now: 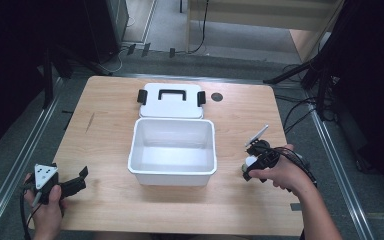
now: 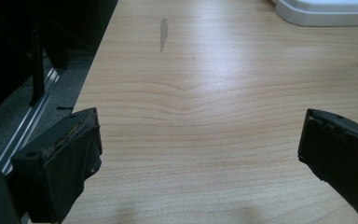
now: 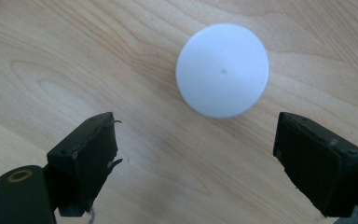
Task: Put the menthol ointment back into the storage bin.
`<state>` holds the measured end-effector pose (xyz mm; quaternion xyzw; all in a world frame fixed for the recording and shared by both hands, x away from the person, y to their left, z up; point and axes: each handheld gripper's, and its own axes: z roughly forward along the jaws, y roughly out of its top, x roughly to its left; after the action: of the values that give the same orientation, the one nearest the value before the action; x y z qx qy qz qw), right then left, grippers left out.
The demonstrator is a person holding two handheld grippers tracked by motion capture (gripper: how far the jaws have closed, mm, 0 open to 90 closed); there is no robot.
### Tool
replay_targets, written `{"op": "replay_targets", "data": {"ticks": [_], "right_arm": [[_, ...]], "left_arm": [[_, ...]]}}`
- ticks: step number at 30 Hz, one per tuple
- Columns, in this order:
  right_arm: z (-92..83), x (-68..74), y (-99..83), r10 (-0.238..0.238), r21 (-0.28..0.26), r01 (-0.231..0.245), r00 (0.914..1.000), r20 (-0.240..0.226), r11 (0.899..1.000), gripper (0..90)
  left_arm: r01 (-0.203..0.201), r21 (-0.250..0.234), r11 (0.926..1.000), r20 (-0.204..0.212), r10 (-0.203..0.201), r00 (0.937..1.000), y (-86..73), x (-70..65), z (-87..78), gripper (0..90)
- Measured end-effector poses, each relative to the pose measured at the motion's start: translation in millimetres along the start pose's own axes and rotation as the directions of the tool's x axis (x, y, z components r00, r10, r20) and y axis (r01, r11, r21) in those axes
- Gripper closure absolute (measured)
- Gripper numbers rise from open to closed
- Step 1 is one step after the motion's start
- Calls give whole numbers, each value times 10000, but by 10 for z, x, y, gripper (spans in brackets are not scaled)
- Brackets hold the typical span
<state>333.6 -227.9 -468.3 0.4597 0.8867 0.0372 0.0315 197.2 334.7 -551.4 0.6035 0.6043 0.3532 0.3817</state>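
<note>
My right tool (image 3: 193,149) hangs over a white round disc (image 3: 222,70) lying flat near the desk's (image 1: 105,125) right edge, jaws spread wide, nothing gripped. My left tool (image 2: 200,140) rests released by the near-left corner. The white bin (image 1: 172,150) sits mid-desk.

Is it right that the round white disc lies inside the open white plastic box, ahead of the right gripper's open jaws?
Not quite: the round white disc lies on the bare wooden table, as the right gripper view shows. The right gripper does have open jaws.
</note>
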Motion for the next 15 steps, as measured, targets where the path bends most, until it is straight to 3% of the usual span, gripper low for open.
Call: {"op": "replay_targets", "data": {"ticks": [3,8,15], "right_arm": [[26,-8,52,124,-83,-123,9999,42,9999,183],[60,-69,122,503,-237,-503,9987,-18,9985,313],[99,-71,195,615,-251,-621,9978,-234,9978,376]], "left_arm": [[-79,48,10000,4,79,10000,1,-1,0,1],[-61,26,10000,4,61,10000,0,-4,0,1],[-76,13,10000,19,76,10000,0,-8,1,1]]}}
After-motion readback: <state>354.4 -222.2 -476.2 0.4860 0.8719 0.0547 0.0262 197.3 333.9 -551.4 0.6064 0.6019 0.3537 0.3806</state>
